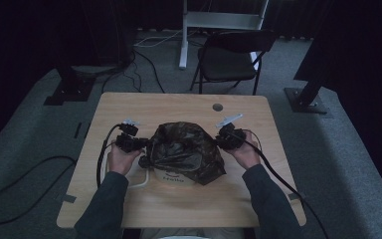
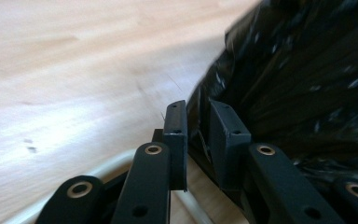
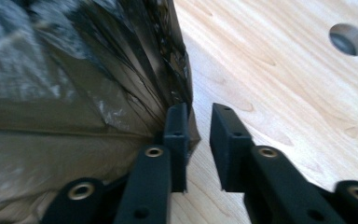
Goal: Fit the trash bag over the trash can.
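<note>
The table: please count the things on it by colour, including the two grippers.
Black: 3, namely the plastic bag, left gripper, right gripper
White: 1, a bucket under the bag
Total: 4

Dim room, grey carpet (image 1: 358,149); folding chair (image 1: 229,59) behind wood table (image 1: 179,104); floor cables (image 1: 10,199).

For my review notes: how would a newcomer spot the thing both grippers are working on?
Start at the light wooden table. At its middle, between the person's two hands, sits a crumpled black plastic bag, draped over a white container. It is the one dark, glossy, wrinkled mass on the pale wood.
</note>
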